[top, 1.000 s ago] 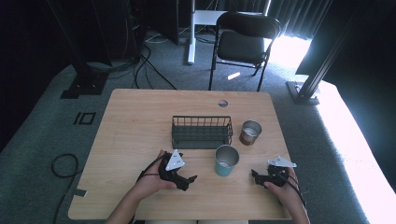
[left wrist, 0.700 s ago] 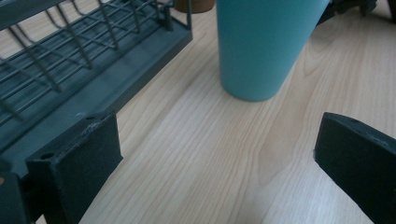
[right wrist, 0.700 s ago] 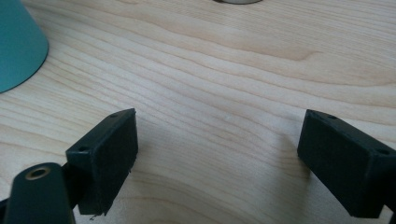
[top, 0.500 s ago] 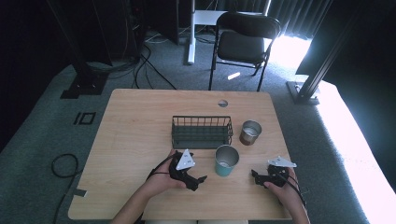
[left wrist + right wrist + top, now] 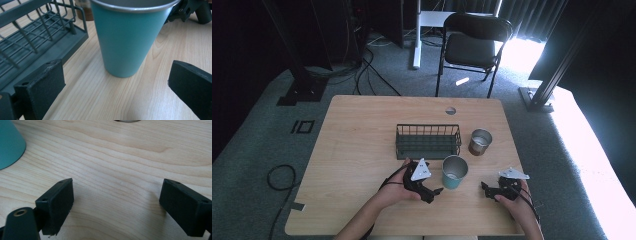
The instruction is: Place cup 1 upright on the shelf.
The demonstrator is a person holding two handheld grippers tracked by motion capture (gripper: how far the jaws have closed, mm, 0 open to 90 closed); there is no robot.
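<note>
High view: the table (image 5: 362, 140) carries a wire basket (image 5: 428, 141) near its centre, a brown cup (image 5: 480, 142) beside the basket toward the right edge, and a teal cup (image 5: 455, 171) nearer the front edge. The left gripper (image 5: 432, 191) sits just left of the teal cup, pointing at it; the right gripper (image 5: 490, 189) rests near the front right corner, apart from both cups. Left gripper view: the jaws stand spread wide, empty, with the teal cup (image 5: 127, 40) upright ahead and between them and the basket (image 5: 37, 42) close on the left. The likely step is a grasp of this cup; the jaws should advance level until they flank the wall at mid-height, clear of the basket, then close gently, since the tapered wall may slip upward. Right gripper view: the jaws are spread over bare wood, holding nothing, with the teal cup's base (image 5: 10, 143) at the left.
</note>
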